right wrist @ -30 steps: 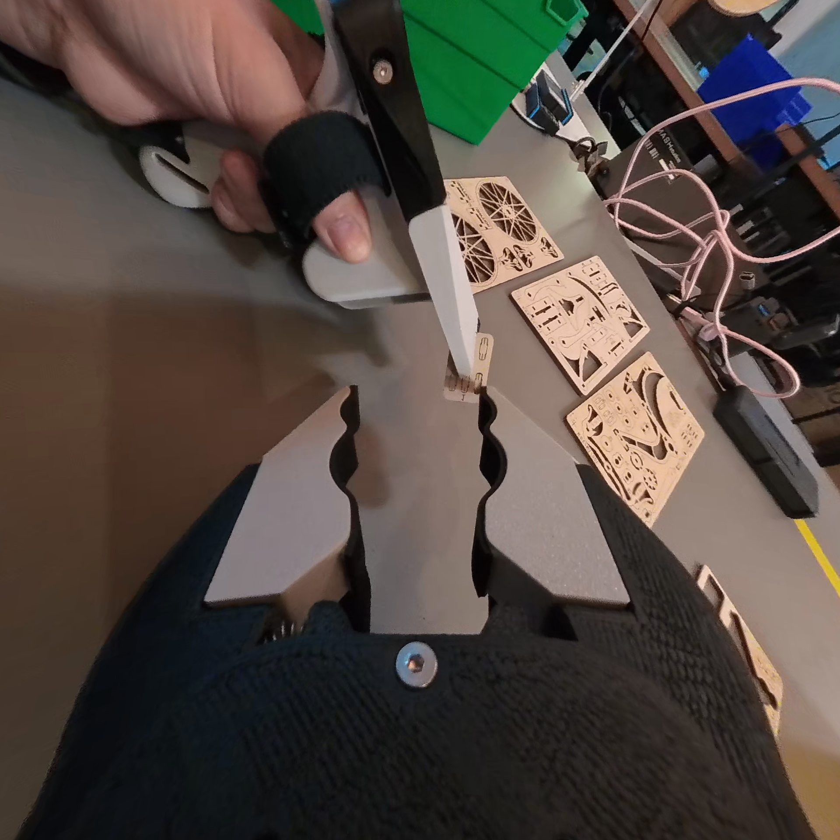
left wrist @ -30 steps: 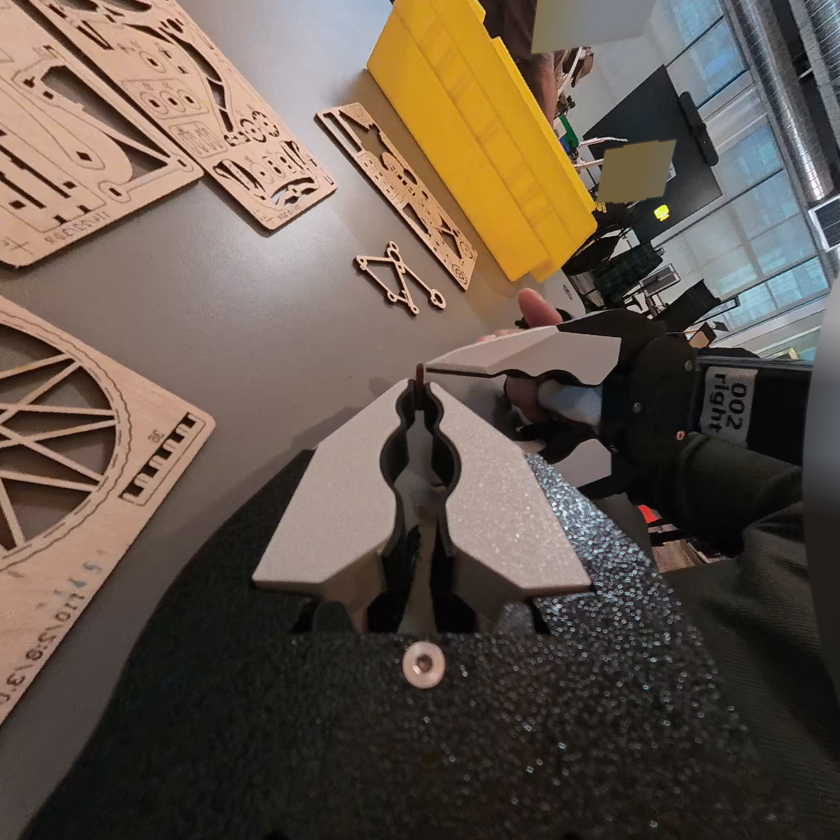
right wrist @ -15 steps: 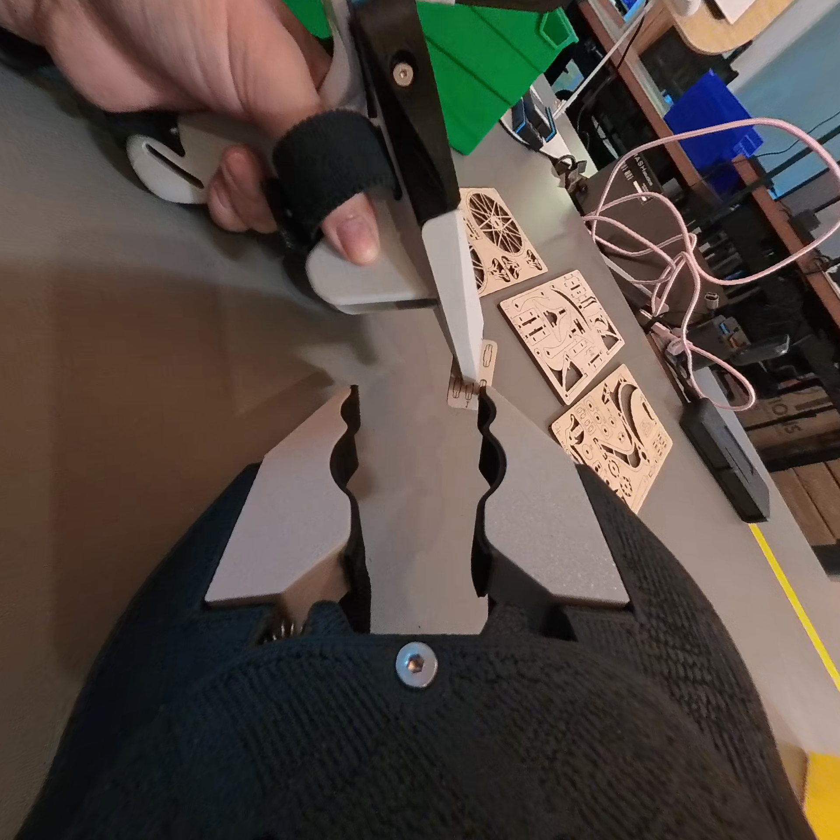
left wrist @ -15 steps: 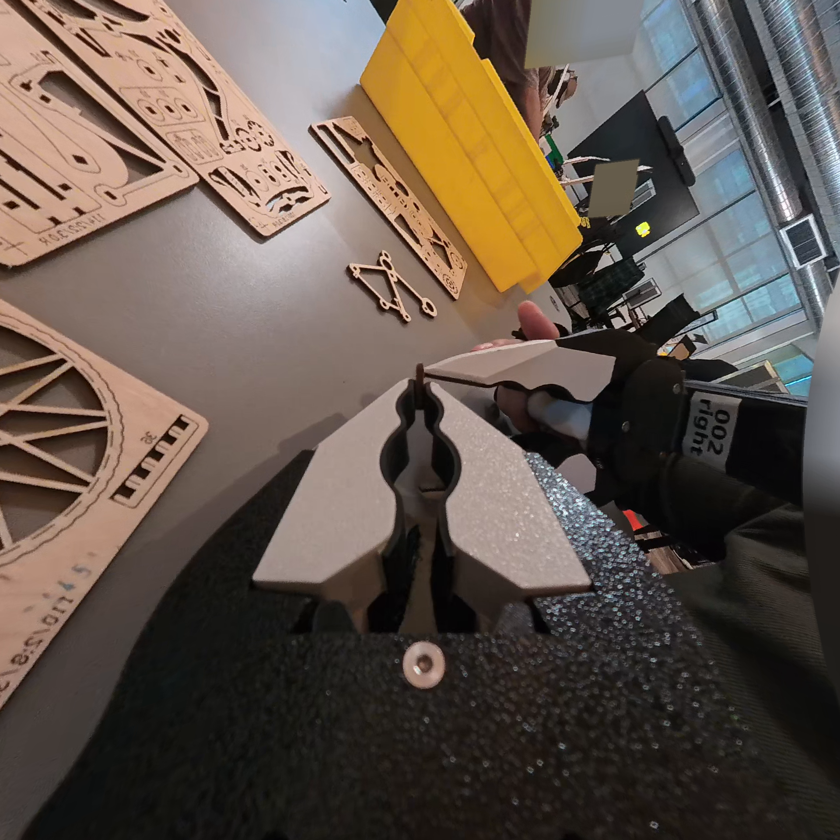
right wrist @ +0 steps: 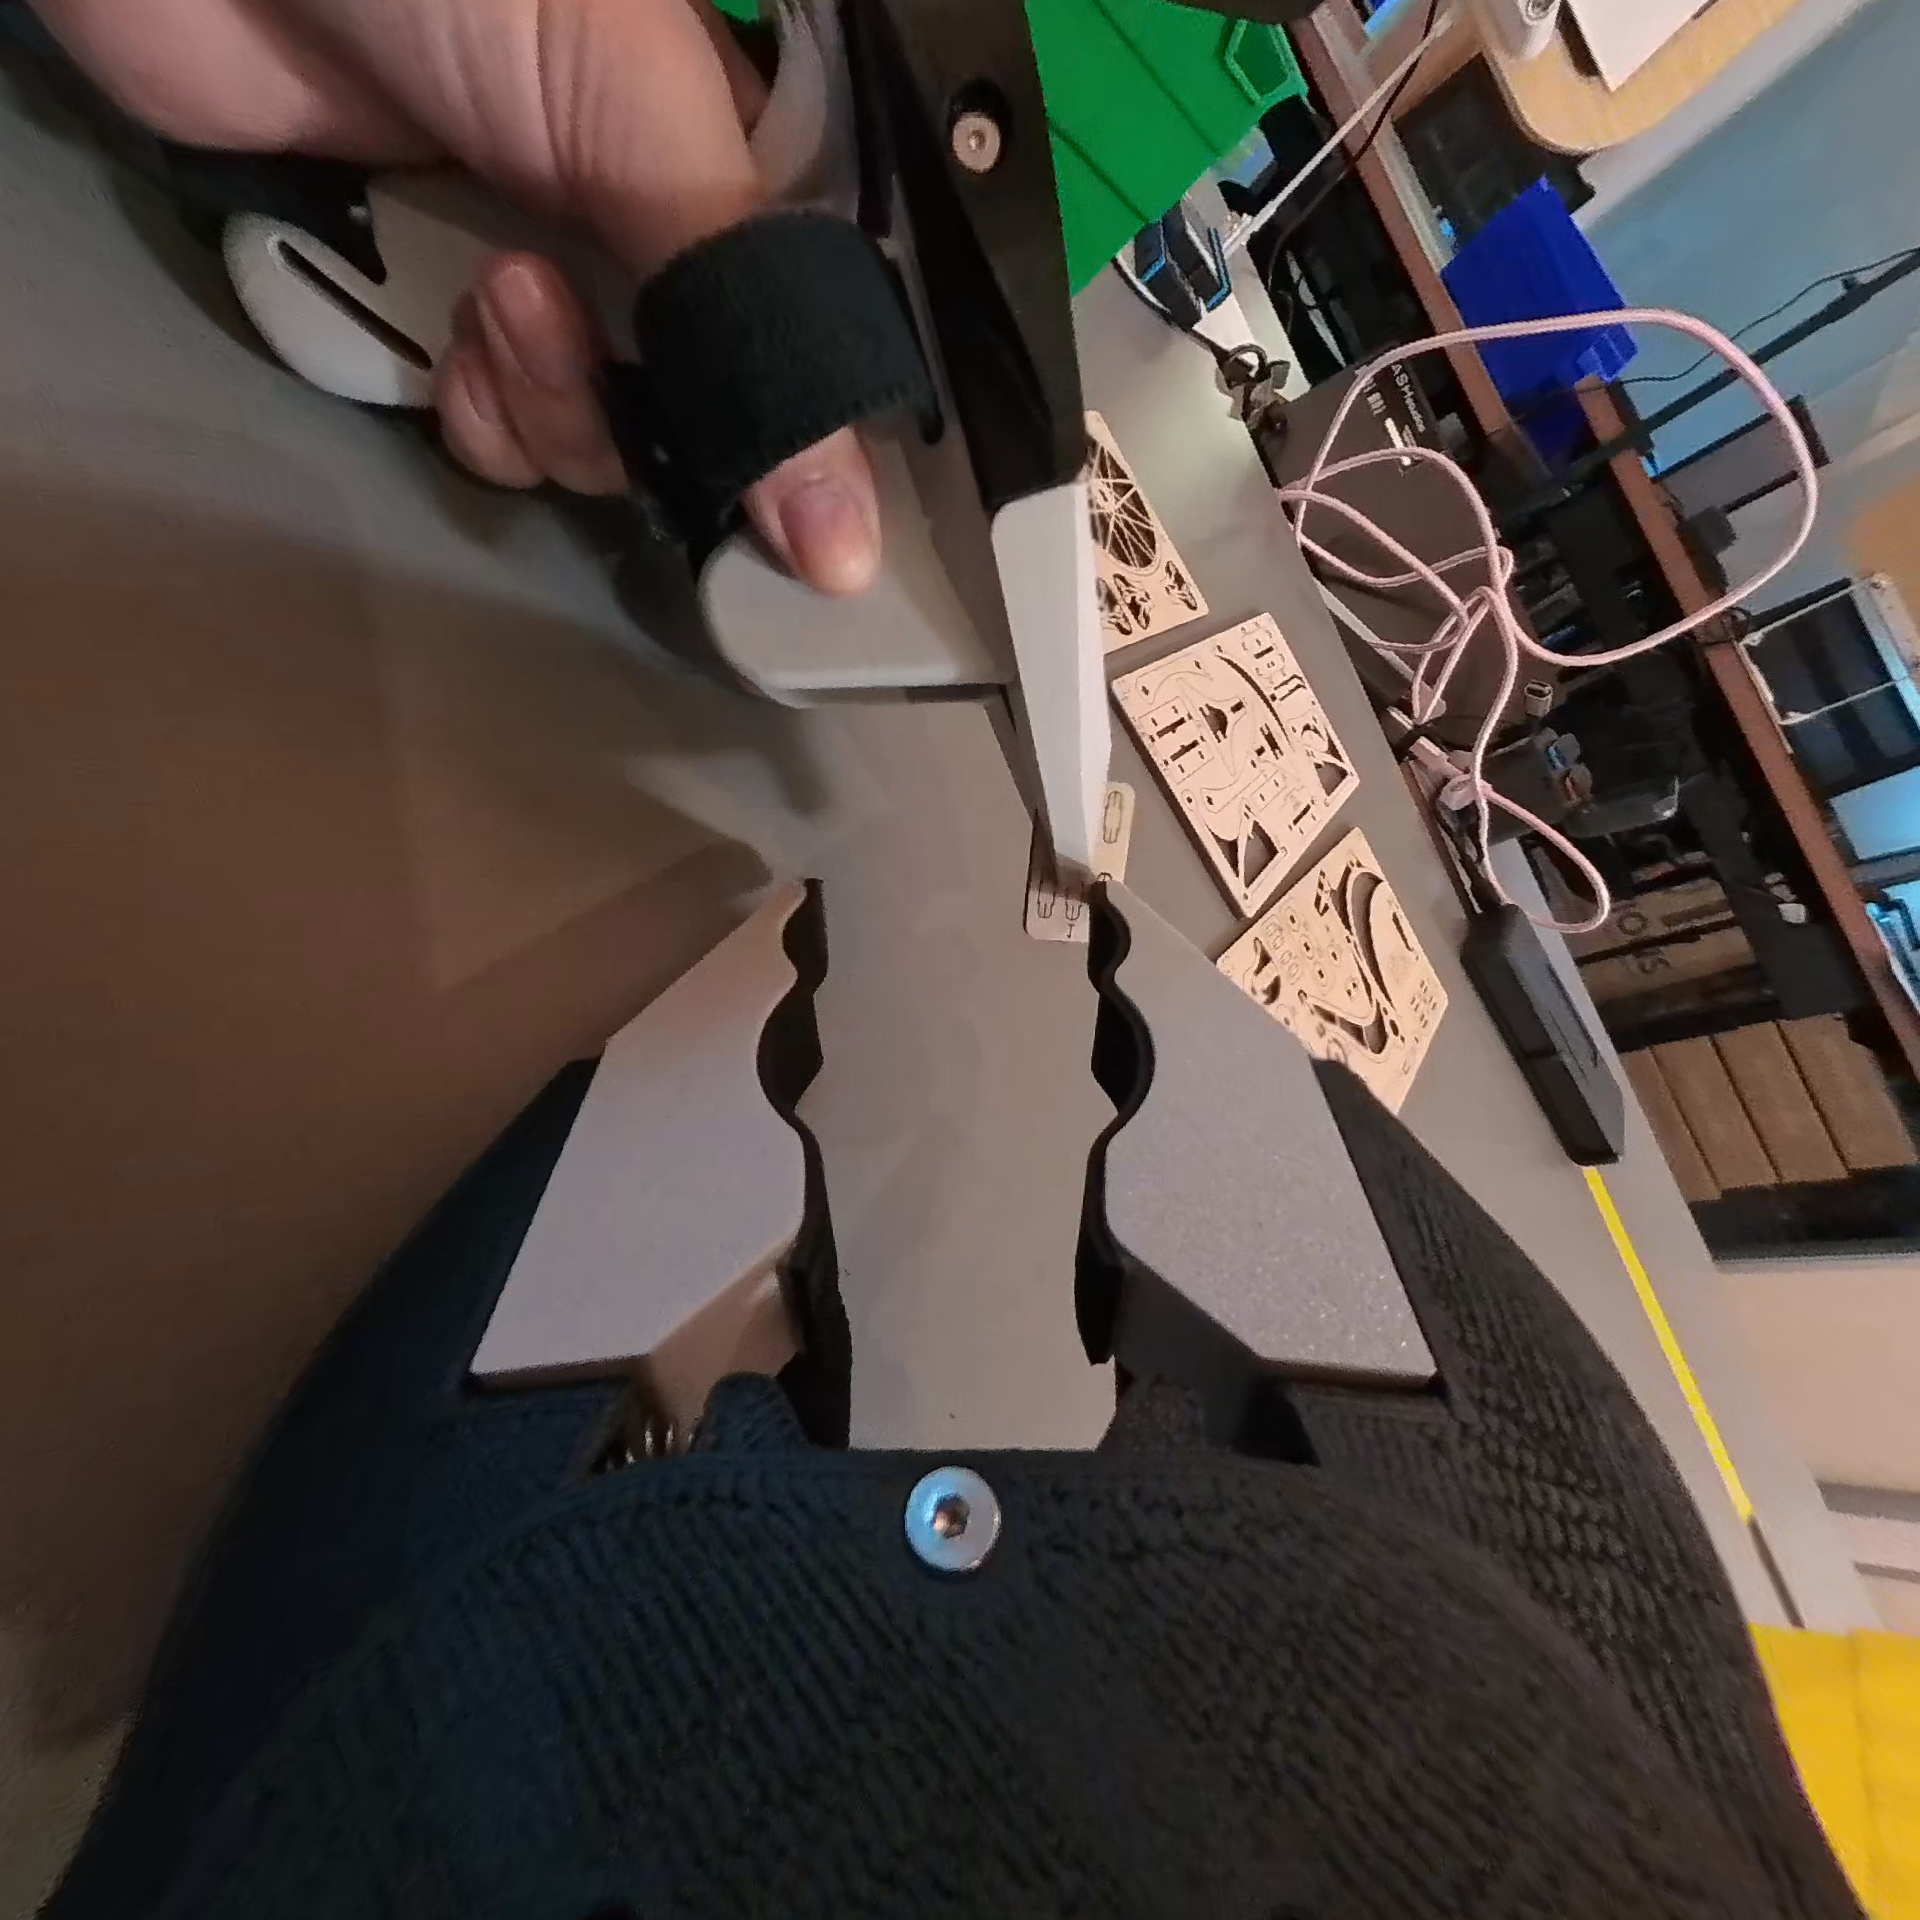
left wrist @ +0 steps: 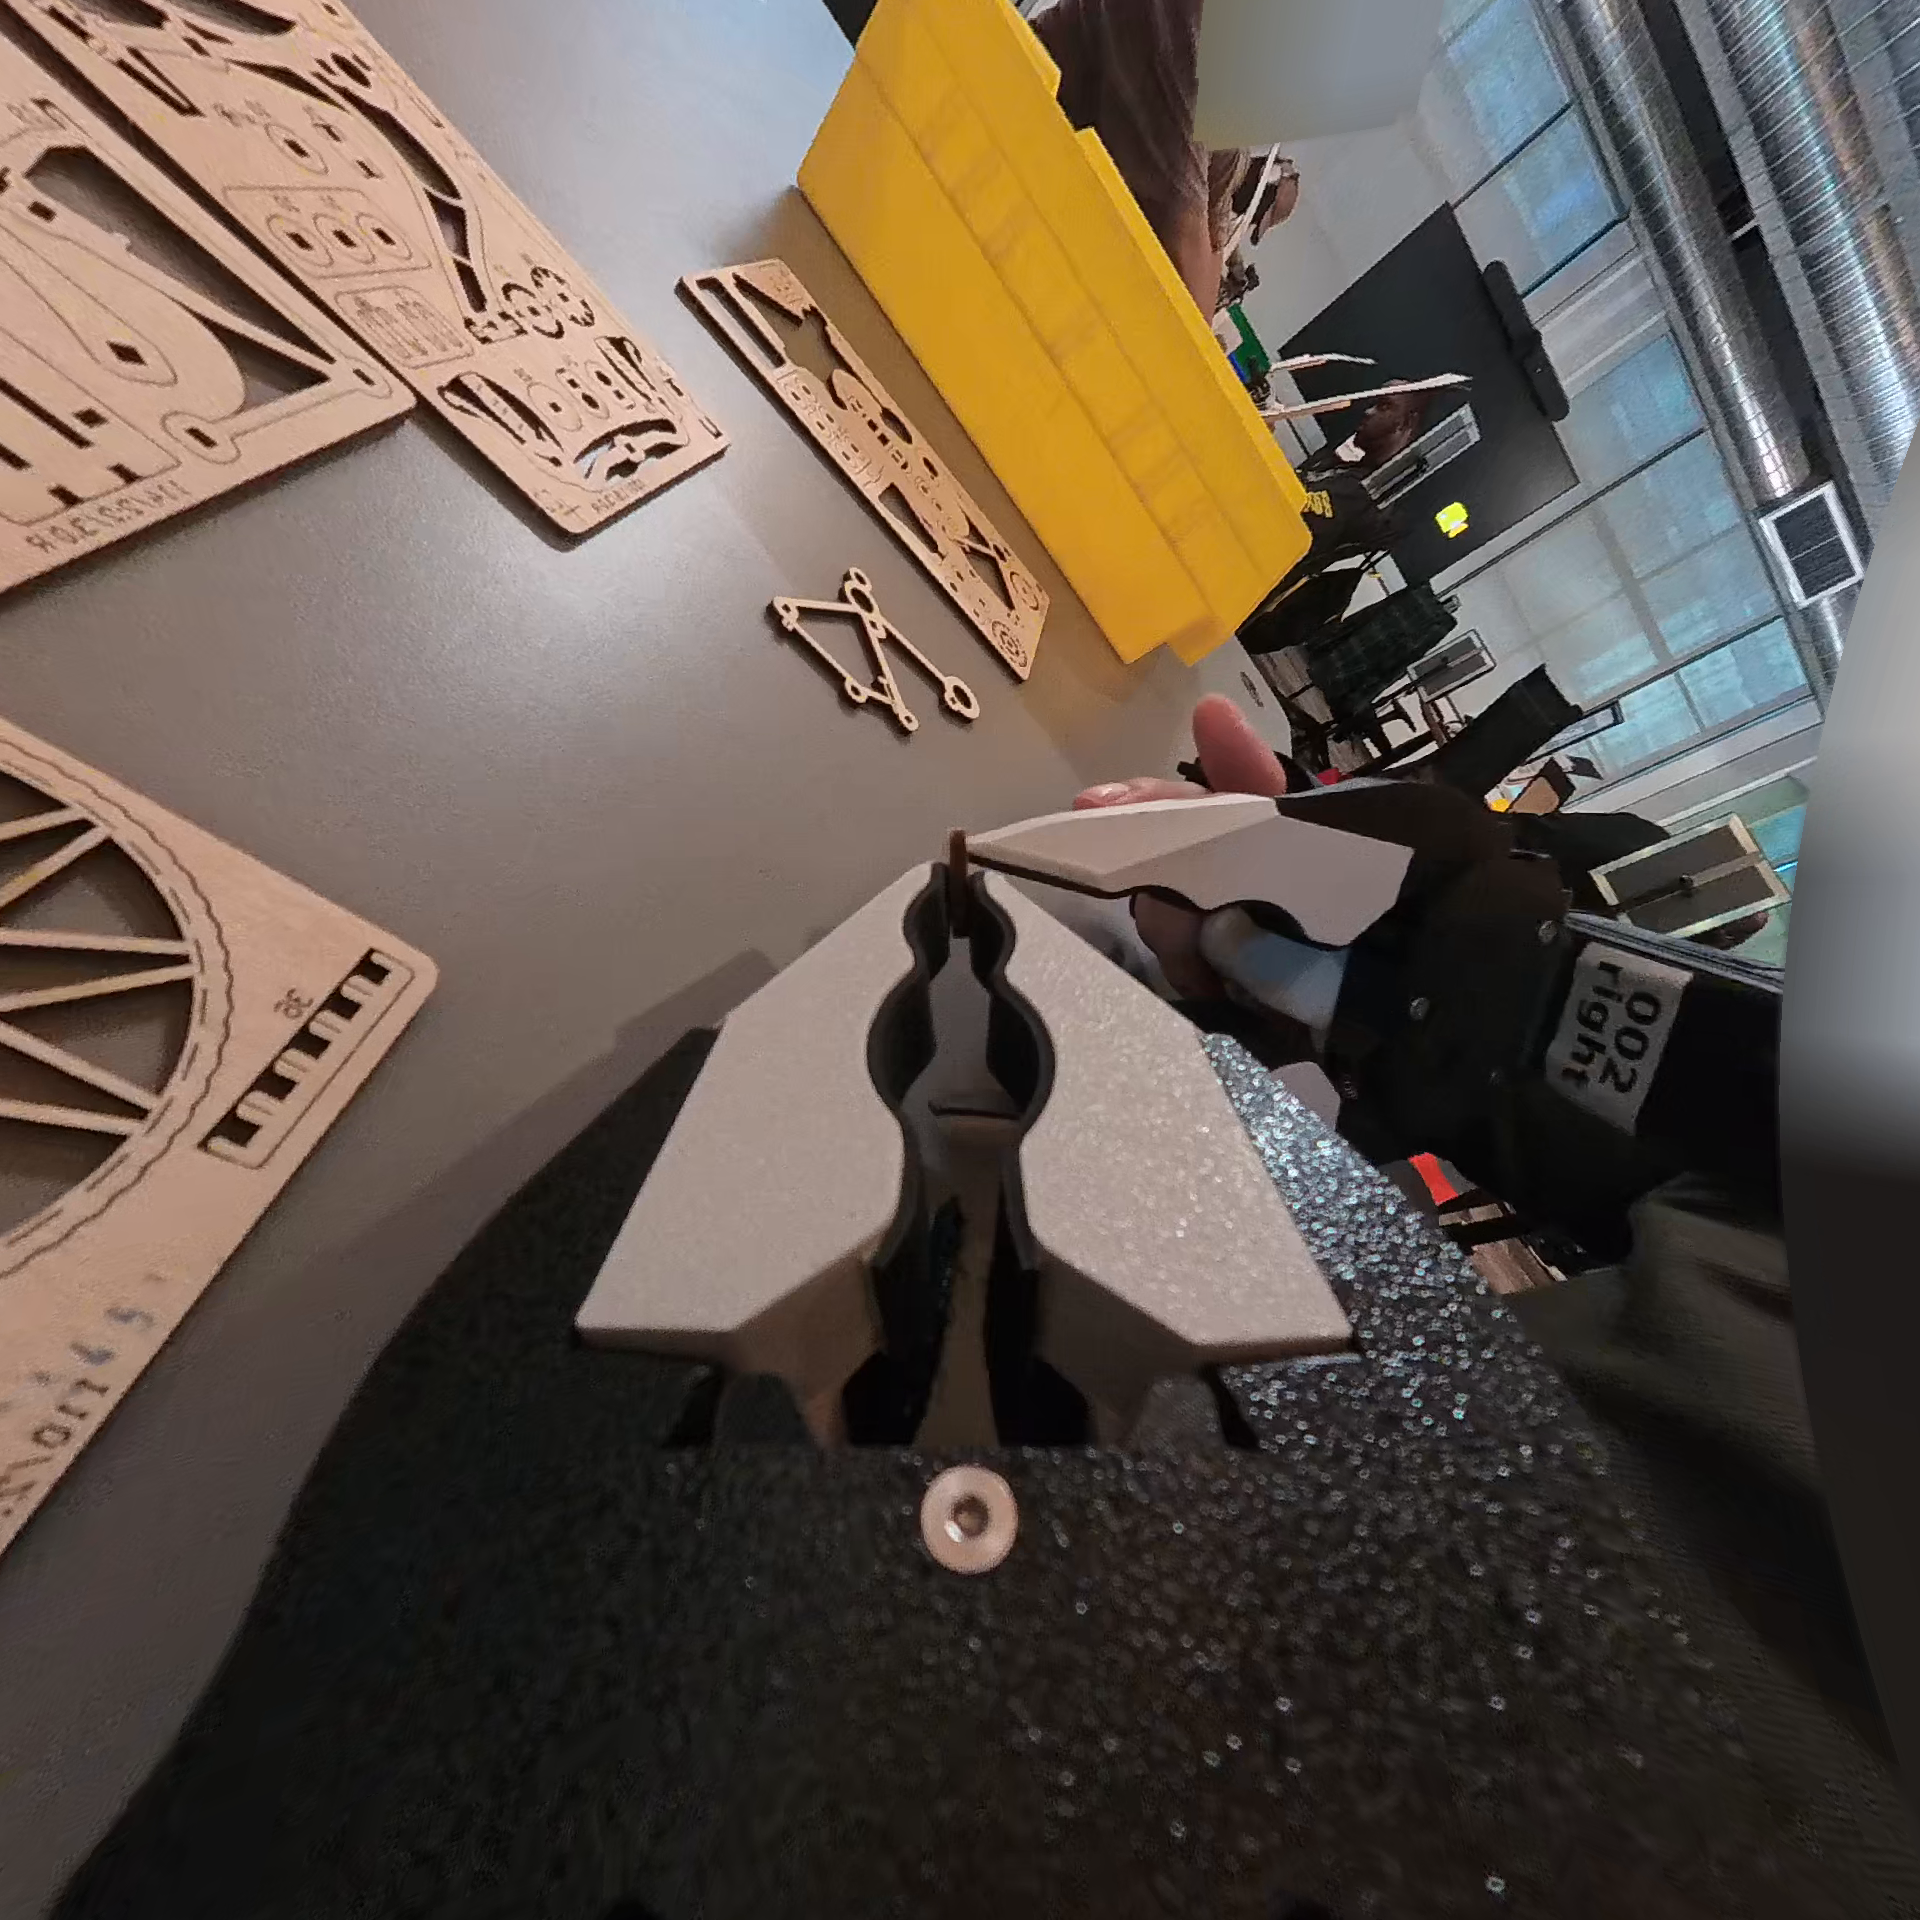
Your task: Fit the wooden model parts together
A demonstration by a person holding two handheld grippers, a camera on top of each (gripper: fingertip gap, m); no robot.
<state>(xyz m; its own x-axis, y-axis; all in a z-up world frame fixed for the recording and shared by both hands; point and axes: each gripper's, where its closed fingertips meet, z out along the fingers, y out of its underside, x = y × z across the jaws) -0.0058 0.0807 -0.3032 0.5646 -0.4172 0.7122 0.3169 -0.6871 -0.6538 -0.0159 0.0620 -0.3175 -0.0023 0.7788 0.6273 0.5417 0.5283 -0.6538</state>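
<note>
Above the grey table (left wrist: pixel 499 727), at left: left gripper (left wrist: pixel 958 883), grey fingers (left wrist: pixel 790 1091) clamped on a small pale flat wooden model part (right wrist: pixel 1070 904), held on edge, long axis roughly in line with those fingers. Just right of it: right gripper (right wrist: pixel 951 904), fingers (right wrist: pixel 665 1174) wide apart and empty, one tip touching or nearly touching the part's face, hard to say which. Right gripper clearly nearer; part off toward its right-hand finger, not centred between the two. Probably a sideways shift needed before closing.

Workshop-lab — storage bins (left wrist: pixel 1049 312), cables (right wrist: pixel 1558 582), big windows (left wrist: pixel 1662 582).
</note>
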